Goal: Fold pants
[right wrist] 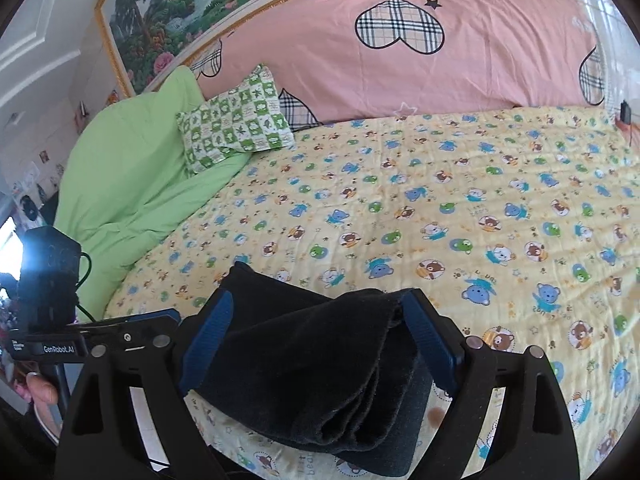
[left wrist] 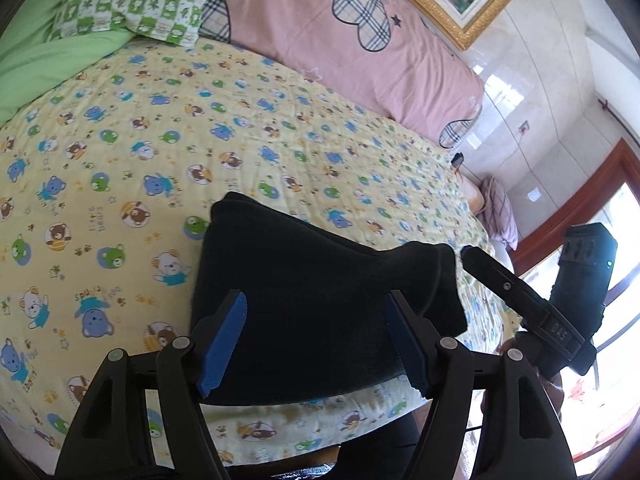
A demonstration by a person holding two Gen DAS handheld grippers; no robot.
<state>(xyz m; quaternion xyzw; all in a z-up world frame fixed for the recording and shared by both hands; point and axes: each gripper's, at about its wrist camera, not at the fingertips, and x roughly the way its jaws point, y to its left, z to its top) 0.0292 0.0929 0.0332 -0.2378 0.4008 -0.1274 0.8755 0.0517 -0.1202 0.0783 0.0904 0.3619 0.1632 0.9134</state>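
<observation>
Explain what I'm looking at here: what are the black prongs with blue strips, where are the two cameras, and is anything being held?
No robot: a person carries a hand-held gripper in each hand, with a camera looking along its two fingers. One picture is from the left hand-held gripper, the other from the right hand-held gripper. The blue strips are finger pads. On the bed lie folded black pants, pillows behind. Both grippers stand open around the pants, gripping nothing.

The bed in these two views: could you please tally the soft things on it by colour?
Black: 1, the folded pants
Green: 2, the plain green quilt and the green-checked pillow
Pink: 1, the long pink pillow with plaid hearts
Total: 4, all on the yellow bear-print sheet
</observation>
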